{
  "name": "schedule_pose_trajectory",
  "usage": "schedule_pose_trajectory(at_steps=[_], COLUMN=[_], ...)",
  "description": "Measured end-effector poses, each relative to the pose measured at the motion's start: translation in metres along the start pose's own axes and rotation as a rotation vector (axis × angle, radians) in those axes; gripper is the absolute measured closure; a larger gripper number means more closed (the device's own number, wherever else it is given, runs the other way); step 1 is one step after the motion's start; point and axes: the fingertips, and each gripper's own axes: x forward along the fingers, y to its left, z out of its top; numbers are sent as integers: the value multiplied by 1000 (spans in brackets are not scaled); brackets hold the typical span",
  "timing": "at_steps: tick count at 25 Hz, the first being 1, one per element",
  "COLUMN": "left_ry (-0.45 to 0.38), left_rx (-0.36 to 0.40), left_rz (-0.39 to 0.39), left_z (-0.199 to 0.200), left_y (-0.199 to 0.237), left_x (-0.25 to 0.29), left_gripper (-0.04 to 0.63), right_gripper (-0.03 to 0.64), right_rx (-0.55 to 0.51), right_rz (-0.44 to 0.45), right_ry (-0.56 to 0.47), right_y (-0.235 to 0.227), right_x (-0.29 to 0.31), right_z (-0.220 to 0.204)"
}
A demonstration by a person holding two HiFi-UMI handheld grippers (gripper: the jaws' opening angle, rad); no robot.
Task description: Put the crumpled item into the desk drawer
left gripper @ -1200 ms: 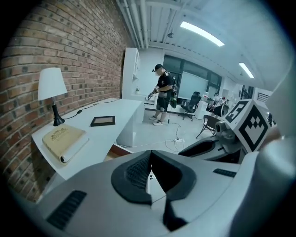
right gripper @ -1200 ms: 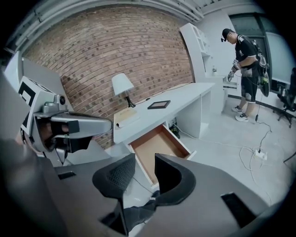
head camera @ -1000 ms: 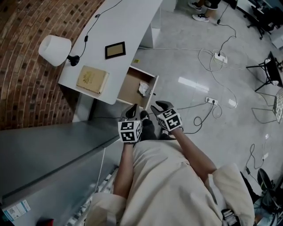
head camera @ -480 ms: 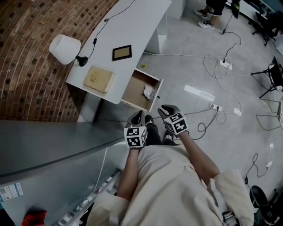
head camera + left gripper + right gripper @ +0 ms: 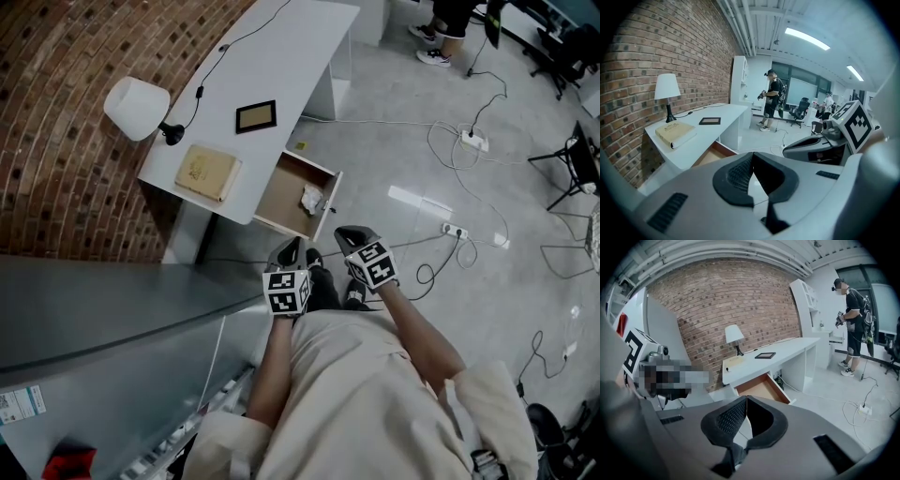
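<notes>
The crumpled white item (image 5: 311, 198) lies inside the open desk drawer (image 5: 279, 193), near its front right corner. Both grippers hang close to the person's body, well short of the drawer. My left gripper (image 5: 289, 249) is shut with nothing in it; in the left gripper view its tips (image 5: 752, 154) meet, and the drawer (image 5: 710, 156) shows beyond them. My right gripper (image 5: 349, 236) is closing with nothing between its jaws; in the right gripper view its tips (image 5: 746, 398) touch in front of the drawer (image 5: 762, 386).
The white desk (image 5: 291, 56) carries a lamp (image 5: 136, 108), a tan book (image 5: 206, 172) and a dark framed picture (image 5: 255, 116). Cables and a power strip (image 5: 454, 229) lie on the floor at right. A grey cabinet top (image 5: 94, 300) stands at left. A person's shoes (image 5: 437, 28) show at the back.
The right gripper's jaws have come together. Both grippers stay near the body; the head view has shifted a little, so the desk sits slightly further right.
</notes>
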Motion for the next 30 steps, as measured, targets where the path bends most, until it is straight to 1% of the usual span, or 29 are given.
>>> schedule_pose_trajectory(at_steps=[4, 8, 17, 30], left_ry=[-4, -2, 1, 2], left_rx=[3, 5, -16, -5], left_rz=[-7, -8, -13, -10], left_z=[2, 2, -2, 3], left_y=[-3, -4, -6, -7], left_x=[0, 0, 1, 6], left_gripper=[578, 578, 578, 578], right_gripper=[592, 592, 592, 592], right_rx=[-20, -17, -4, 16], right_rz=[4, -9, -24, -34], right_ry=[-10, -10, -11, -27], right_y=[0, -3, -10, -21], right_x=[-1, -2, -6, -11], right_z=[2, 4, 0, 6])
